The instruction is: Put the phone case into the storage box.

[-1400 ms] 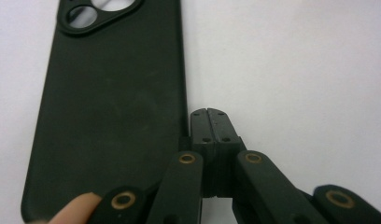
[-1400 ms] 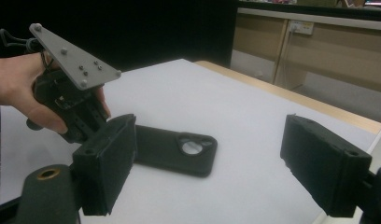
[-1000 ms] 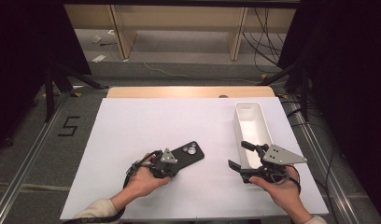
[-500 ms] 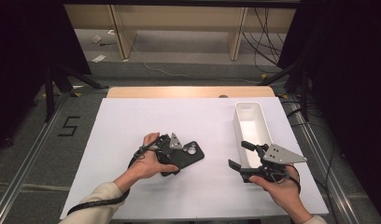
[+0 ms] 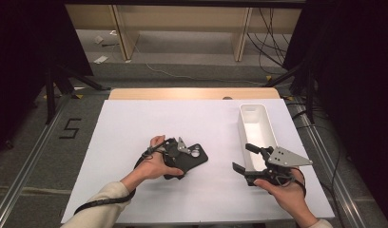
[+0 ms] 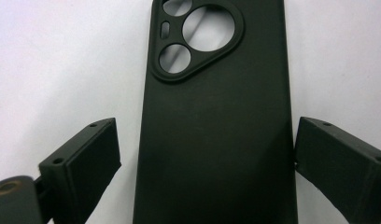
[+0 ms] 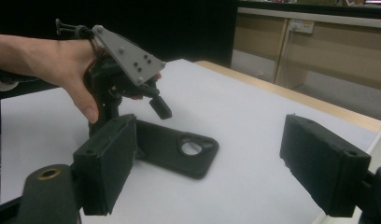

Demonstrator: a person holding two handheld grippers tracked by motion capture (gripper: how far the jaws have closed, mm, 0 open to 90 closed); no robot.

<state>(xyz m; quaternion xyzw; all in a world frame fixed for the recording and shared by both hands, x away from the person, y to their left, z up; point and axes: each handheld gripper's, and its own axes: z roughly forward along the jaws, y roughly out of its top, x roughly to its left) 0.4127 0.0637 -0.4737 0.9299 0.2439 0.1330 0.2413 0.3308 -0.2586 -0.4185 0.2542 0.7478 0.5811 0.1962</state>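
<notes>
The left gripper [image 6: 205, 163] had just been opening its fingers [image 6: 83, 168], which in the left gripper view stood clear on either side of the one black phone case [image 6: 216, 130], its camera cutout revealed there; the high view placed that case [image 5: 189, 161] flat at the tabletop's middle. The right gripper [image 5: 243, 157] held its fingers [image 7: 107, 168] wide on nothing beside the single white tray [image 5: 258, 128]. Two grippers worked over the white tabletop [image 5: 135, 123], with wooden shelving [image 5: 182, 23], grey floor and cables beyond.
</notes>
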